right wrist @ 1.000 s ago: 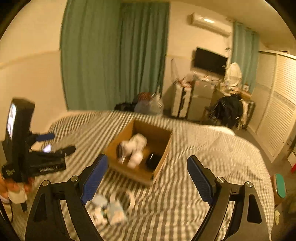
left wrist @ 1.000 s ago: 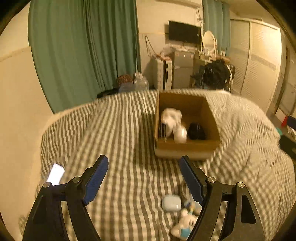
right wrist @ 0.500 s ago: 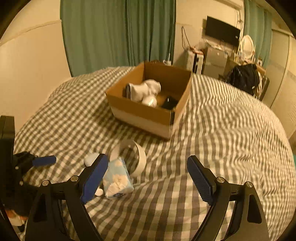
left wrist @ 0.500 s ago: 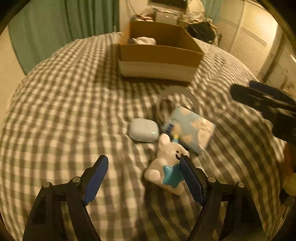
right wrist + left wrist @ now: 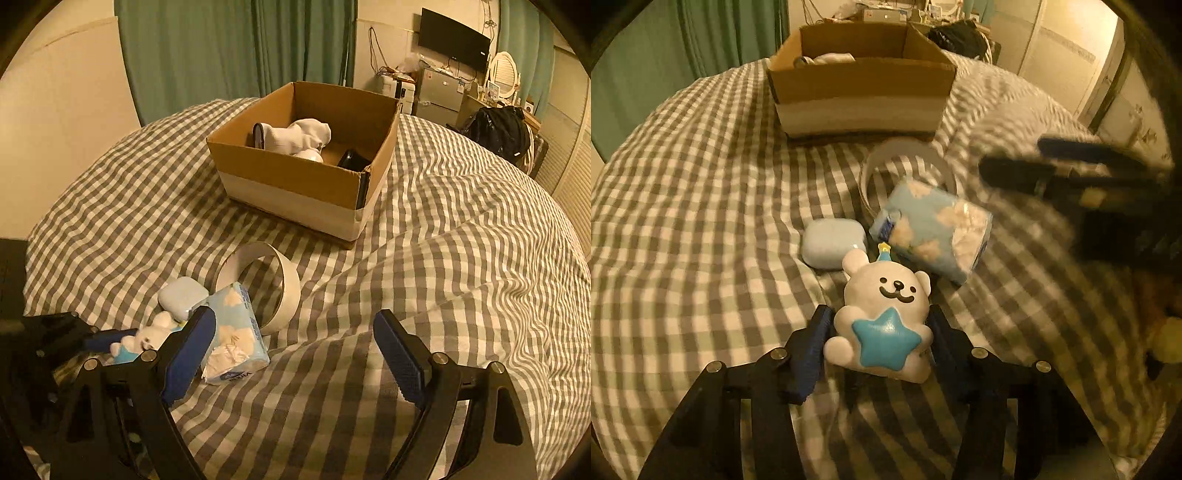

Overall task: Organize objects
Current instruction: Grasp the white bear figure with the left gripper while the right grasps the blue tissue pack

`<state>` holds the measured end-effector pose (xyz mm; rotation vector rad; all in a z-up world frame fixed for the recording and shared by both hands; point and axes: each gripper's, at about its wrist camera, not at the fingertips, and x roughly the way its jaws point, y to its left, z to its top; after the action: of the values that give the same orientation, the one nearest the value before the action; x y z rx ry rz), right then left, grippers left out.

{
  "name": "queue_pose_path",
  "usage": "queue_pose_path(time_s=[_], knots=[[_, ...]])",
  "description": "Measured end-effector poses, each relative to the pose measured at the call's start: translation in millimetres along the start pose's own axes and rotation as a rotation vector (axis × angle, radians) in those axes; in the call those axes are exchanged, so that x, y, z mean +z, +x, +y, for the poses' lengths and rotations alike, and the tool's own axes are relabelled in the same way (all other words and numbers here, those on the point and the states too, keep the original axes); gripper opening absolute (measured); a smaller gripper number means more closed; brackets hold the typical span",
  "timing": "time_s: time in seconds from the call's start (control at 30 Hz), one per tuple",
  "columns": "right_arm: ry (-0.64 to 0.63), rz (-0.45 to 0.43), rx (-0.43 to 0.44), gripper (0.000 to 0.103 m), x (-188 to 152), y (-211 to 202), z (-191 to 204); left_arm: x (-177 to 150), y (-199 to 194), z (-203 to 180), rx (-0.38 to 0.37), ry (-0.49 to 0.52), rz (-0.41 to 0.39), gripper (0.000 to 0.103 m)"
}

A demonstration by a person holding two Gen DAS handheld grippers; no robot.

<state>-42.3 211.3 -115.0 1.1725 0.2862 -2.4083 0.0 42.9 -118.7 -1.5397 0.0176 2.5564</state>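
At the bottom middle, the bear toy [image 5: 884, 317] is squeezed by the left tongs [image 5: 881, 332] and could slip out if gripped too softly, while the right tongs [image 5: 295, 347] are held wide open, empty.

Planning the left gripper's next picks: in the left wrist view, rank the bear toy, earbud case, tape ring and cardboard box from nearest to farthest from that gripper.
1. Bear toy: between the left gripper fingers, at the tips.
2. Earbud case: just beyond the bear, slightly left.
3. Tape ring: farther on, right of centre, behind the tissue pack.
4. Cardboard box: farthest, at the top of the bed.
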Motion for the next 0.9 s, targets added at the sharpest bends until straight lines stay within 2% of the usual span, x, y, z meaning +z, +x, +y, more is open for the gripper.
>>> queue_pose_path(time_s=[0.13,0.23,0.3,0.37,0.43,0.5,0.57,0.63,0.7,0.8,0.9], knots=[[-0.023,0.008,-0.018,0.087,1.2,1.0,5.5,10.9,-24.0,16.6,-0.021,-0.038,-0.054,0.053],[-0.043,0.027,-0.03,0.087,3.3,5.8,11.8,18.2,-35.7,30.0,0.038,-0.053,-0.097,0.053],[-0.053,0.043,-0.043,0.087,4.8,11.1,17.1,23.7,-42.8,41.3,0.03,-0.077,-0.123,0.053],[-0.064,0.054,-0.037,0.087,5.9,15.9,22.6,27.4,-44.7,47.6,0.063,-0.079,-0.142,0.053],[-0.083,0.076,-0.025,0.087,6.4,23.9,31.2,30.1,-41.5,53.0,0.103,-0.073,-0.147,0.053],[-0.111,0.106,-0.021,0.087,5.5,33.6,41.6,31.5,-36.3,59.3,0.097,-0.083,-0.137,0.053],[-0.15,0.155,-0.022,0.083,1.7,47.2,54.6,28.6,-29.6,62.4,0.091,-0.086,-0.122,0.053],[-0.187,0.201,-0.01,0.068,-2.4,58.6,65.0,28.0,-21.6,64.5,0.093,-0.081,-0.111,0.053],[-0.203,0.227,-0.025,0.068,-6.8,66.1,71.5,26.8,-16.6,64.4,0.087,-0.082,-0.096,0.053],[-0.231,0.226,-0.074,0.058,-9.7,67.1,76.8,25.1,-14.3,66.8,0.082,-0.083,-0.087,0.053],[-0.216,0.22,-0.067,0.056,-10.6,63.2,74.5,25.0,-16.8,66.5,0.08,-0.082,-0.088,0.053]])
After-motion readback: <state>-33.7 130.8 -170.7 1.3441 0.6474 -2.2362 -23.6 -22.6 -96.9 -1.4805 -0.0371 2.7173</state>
